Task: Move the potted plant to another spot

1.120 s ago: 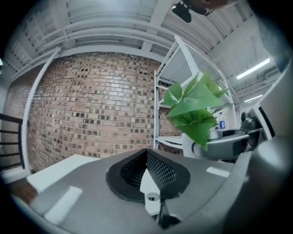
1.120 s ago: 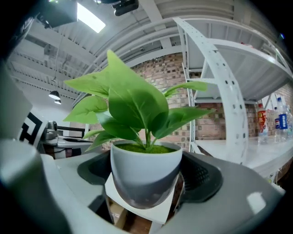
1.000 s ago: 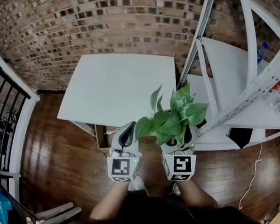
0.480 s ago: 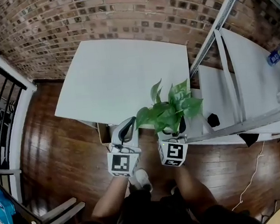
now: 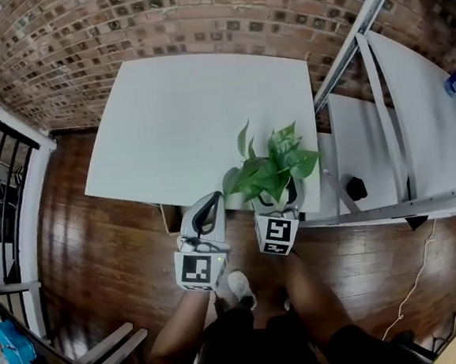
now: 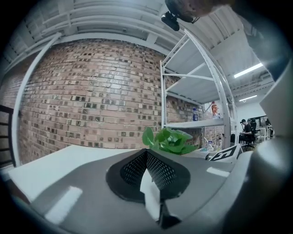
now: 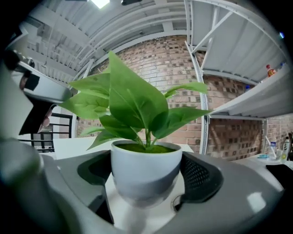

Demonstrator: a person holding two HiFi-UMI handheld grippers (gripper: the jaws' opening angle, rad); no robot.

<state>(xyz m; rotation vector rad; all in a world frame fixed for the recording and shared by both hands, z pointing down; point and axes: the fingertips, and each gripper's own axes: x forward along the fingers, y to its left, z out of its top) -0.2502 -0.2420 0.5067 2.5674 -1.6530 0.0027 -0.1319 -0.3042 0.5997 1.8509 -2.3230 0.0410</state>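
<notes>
- The right hand-held gripper [image 7: 147,185] is clamped on the potted plant [image 7: 145,168]: its two grey jaws press against either side of the white pot.
- In the head view the leaves [image 5: 271,172] cover the pot completely, so only foliage shows above the gripper's marker cube.
- The plant sits right of centre in the head view, over the lower right edge of the white tabletop [image 5: 183,118].
- No view shows whether the base of the pot touches the tabletop. The white patch under it in the right gripper view is blurred.
- The left hand-held gripper [image 5: 208,205] is clenched with its jaws together and nothing between them. In its own view they meet at lower centre.
- It hangs just left of the plant, below the tabletop's near edge and over the wooden floor [image 5: 99,252].
- The white metal shelving [image 5: 380,108] runs off the right edge of the head view, so its far end is cut off.
- A brick wall [image 5: 158,21] fills the top of the head view.
- At the right edge of the left gripper view stand small bottles on a shelf, too small to identify.
- The person's forearms enter from the bottom of the head view; the hands are hidden behind the marker cubes.
</notes>
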